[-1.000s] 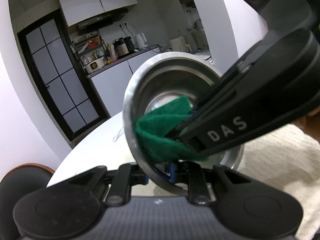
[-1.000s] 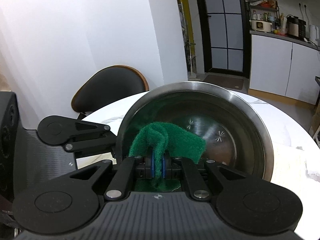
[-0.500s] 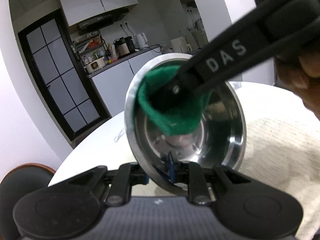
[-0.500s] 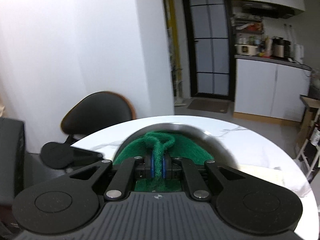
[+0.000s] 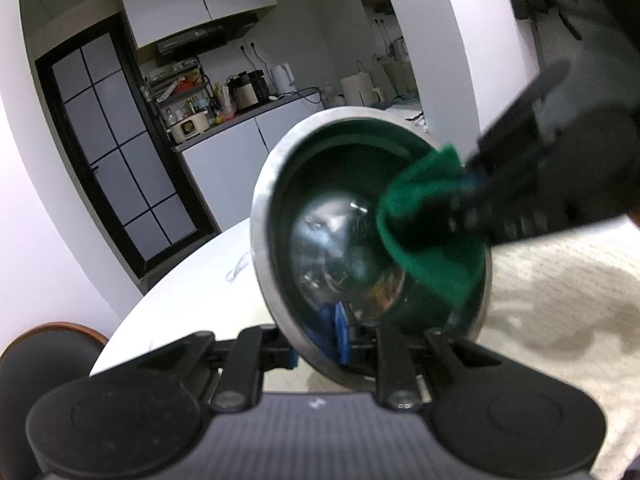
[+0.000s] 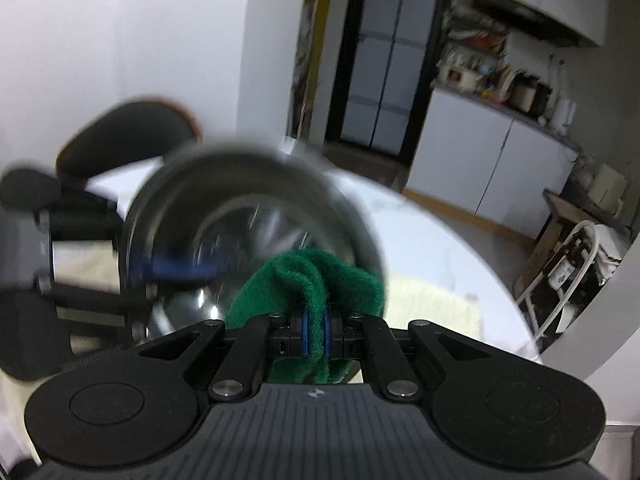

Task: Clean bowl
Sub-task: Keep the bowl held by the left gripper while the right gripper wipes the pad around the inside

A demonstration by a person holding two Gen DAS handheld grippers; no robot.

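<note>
A steel bowl is held up on edge above the table, its inside facing both cameras. My left gripper is shut on the bowl's lower rim, one blue pad inside and one outside. A folded green scouring pad presses against the right inner wall near the rim. My right gripper reaches in from the upper right, shut on that pad. In the right wrist view the scouring pad bulges out between the blue pads of the right gripper, and the blurred bowl sits left of centre with the left gripper on its left rim.
A round white marble table lies under the bowl, with a cream towel spread on its right side. A black chair stands at the table's near left edge. Kitchen cabinets and a dark glazed door are far behind.
The right gripper swept the green pad around inside the bowl: from the lower left wall, up to the top rim, now down to the right wall. The bowl and left gripper stayed put.
</note>
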